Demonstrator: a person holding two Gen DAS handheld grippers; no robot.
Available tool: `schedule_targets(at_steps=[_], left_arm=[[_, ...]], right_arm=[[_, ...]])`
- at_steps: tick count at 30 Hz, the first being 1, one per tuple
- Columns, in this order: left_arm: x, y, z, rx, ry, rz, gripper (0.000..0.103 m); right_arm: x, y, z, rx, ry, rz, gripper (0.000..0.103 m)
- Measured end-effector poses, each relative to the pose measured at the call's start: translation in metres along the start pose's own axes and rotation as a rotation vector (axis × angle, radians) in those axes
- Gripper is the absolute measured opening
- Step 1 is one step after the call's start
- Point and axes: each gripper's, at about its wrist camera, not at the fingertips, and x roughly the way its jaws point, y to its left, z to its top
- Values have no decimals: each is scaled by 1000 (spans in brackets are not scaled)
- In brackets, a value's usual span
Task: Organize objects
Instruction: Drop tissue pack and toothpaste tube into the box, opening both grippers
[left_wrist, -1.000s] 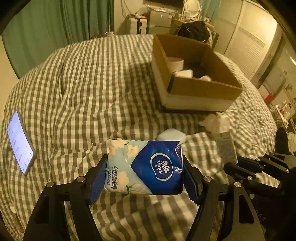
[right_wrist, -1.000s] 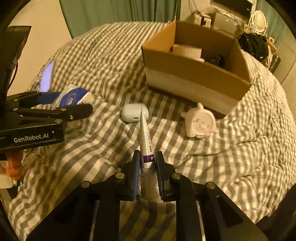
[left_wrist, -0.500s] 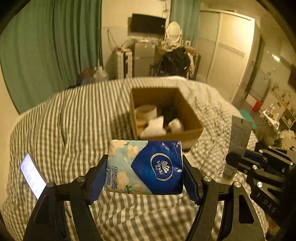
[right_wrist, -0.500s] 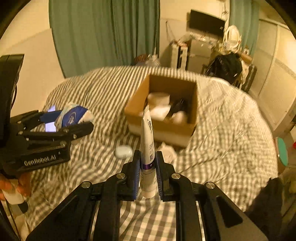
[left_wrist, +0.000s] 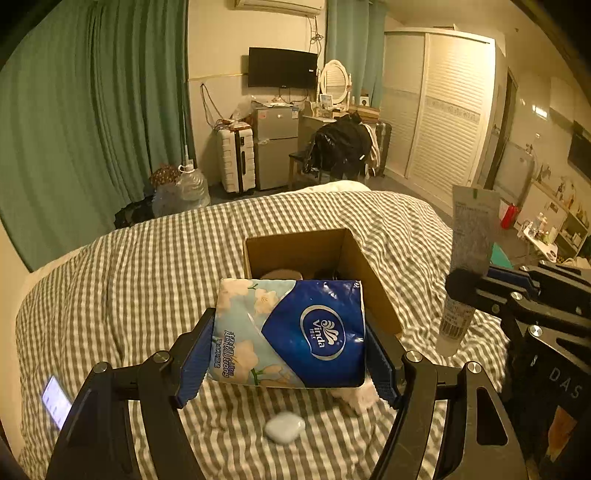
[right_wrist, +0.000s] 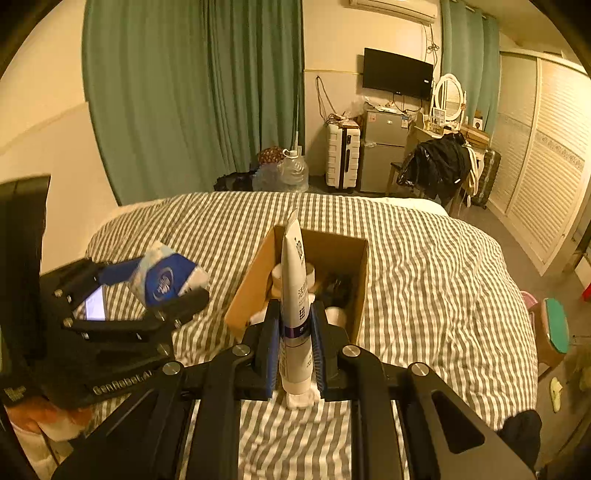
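My left gripper (left_wrist: 288, 354) is shut on a blue and floral Vinda tissue pack (left_wrist: 291, 332), held high above the checked bed. It also shows in the right wrist view (right_wrist: 166, 277). My right gripper (right_wrist: 295, 350) is shut on a white tube (right_wrist: 295, 302) standing upright between the pads; the tube also shows in the left wrist view (left_wrist: 465, 266). An open cardboard box (left_wrist: 365, 280) sits on the bed ahead, holding a tape roll and other small items (right_wrist: 328, 288). Both grippers hover short of the box.
A white earbud case (left_wrist: 284, 426) and a white plush toy (left_wrist: 354, 397) lie on the bed under my left gripper. A lit phone (left_wrist: 55, 402) lies at the left. Beyond the bed are curtains, a suitcase, a fridge and a chair.
Both grippers have risen well above the bed with their objects still held. The box now looks smaller and further below. The earbud case and toy have slid under the grippers.
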Motion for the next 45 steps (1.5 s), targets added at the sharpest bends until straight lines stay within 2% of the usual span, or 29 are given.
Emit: schedule_targets(at_steps=[7, 15, 19, 26, 28, 31, 33, 35, 40, 45], left_arm=[[68, -3, 14, 20, 50, -5, 75], [153, -4, -1, 25, 137, -37, 75], [180, -1, -7, 14, 164, -51, 75], [198, -4, -8, 40, 156, -60, 78], [200, -7, -5, 36, 177, -68, 80], [189, -10, 4, 26, 160, -48, 93], [175, -10, 14, 15, 132, -32, 97], [161, -9, 22, 5, 118, -21, 98], [102, -1, 40, -24, 58, 11, 98], [37, 4, 54, -59, -20, 35, 98]], right_arm=[[60, -24, 32, 15, 51, 12, 15], [154, -50, 31, 42, 158, 23, 15], [200, -61, 22, 62, 220, 32, 15], [234, -80, 16, 108, 238, 62, 17], [234, -85, 17, 127, 228, 68, 17], [224, -89, 23, 149, 205, 65, 17], [212, -89, 28, 153, 185, 53, 28], [193, -90, 35, 158, 155, 36, 55], [127, -90, 56, 178, 53, 11, 60], [50, -73, 68, 149, -49, -24, 67]])
